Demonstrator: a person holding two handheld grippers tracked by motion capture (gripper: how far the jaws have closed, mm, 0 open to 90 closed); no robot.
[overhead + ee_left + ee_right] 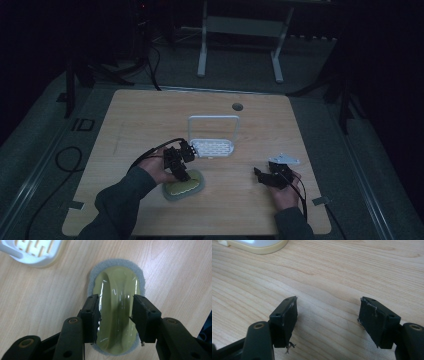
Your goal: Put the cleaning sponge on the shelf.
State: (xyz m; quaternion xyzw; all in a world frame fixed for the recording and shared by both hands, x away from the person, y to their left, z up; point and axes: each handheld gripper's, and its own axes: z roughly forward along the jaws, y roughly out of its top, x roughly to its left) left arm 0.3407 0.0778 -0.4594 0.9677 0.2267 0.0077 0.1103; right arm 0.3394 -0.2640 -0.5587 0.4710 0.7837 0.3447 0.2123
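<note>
A scrubber (187, 189) with a glossy olive-green top on a grey felt pad lies flat on the wooden table (150, 115) near the front. In the left gripper view the scrubber (117, 282) sits between the jaws of my left gripper (115, 312). The pads stand close against the sides of its raised ridge, and I see no firm squeeze. From above, my left gripper (185, 175) points down onto it. My right gripper (258, 173) rests low at the front right. In its own view the right gripper (328, 302) is open over bare wood.
A white slotted tray (212, 148) with an upright wire-frame handle stands just behind the scrubber. The tray (32, 252) is at the upper left of the left gripper view. A pale rim (254, 245) lies far off in the right gripper view. A cable hole (237, 106) marks the table's back.
</note>
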